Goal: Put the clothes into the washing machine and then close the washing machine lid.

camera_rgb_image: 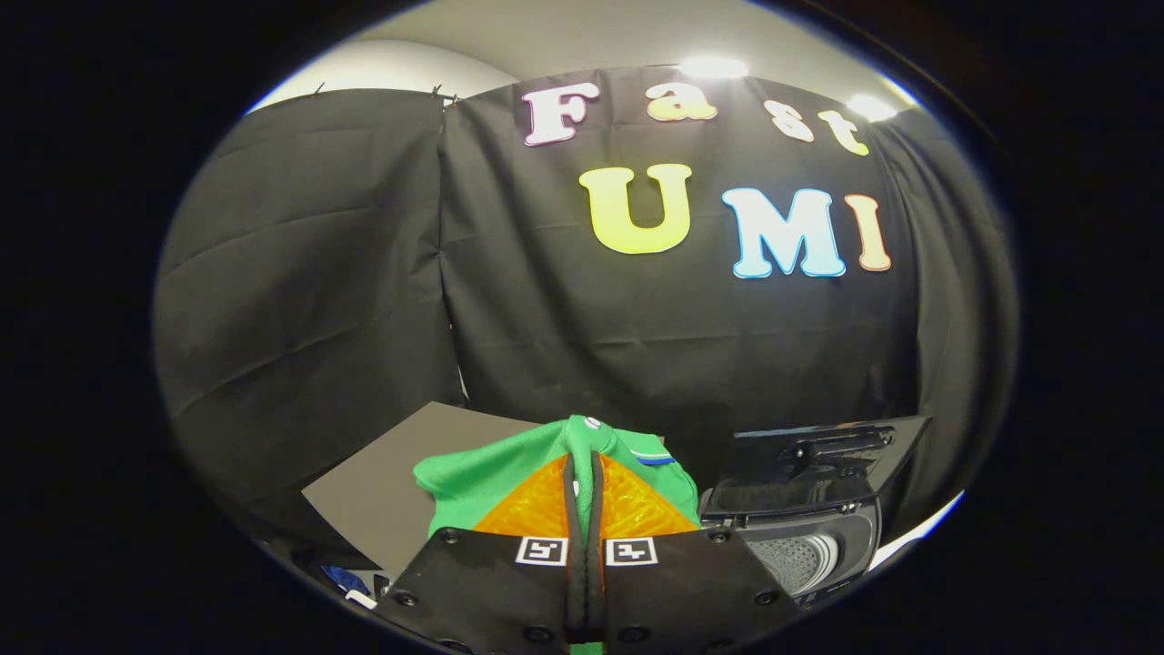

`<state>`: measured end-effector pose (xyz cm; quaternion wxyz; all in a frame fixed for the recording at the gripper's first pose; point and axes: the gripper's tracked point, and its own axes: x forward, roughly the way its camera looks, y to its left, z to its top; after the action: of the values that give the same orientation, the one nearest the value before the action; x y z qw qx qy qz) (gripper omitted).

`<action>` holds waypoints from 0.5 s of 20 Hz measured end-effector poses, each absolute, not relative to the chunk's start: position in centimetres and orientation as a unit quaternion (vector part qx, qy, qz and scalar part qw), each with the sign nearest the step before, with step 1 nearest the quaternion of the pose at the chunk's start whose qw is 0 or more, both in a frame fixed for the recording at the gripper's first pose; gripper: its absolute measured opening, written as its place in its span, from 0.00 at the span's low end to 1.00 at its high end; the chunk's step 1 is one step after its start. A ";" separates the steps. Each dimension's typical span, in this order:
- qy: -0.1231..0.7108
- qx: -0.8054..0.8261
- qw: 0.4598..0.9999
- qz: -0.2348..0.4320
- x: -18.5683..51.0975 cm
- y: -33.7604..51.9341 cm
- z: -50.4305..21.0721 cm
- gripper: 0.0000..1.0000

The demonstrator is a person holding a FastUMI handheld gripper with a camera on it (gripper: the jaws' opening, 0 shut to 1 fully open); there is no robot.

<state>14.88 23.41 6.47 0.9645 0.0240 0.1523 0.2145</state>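
Pinching a green garment (473, 482), the gripper (583, 473) is held level and raised, fingers nearly closed on the cloth, beside the open washing machine (800, 546) with raised lid (818, 455).

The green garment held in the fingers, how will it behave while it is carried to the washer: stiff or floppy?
Probably floppy: the green garment drapes and folds around the hand-held gripper, whose fingers are shut on a pinched fold. It looks light, since that thin pinch holds it up. Loose edges may snag on the washing machine rim.
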 end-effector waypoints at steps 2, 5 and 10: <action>0.143 0.023 0.969 0.199 15.0 22.0 6.9 0.01; 0.139 0.030 0.974 0.175 15.1 19.9 7.2 0.01; 0.133 0.037 0.979 0.150 15.9 16.1 7.3 0.01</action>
<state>15.95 16.10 7.32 0.9790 0.0365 0.1334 0.1500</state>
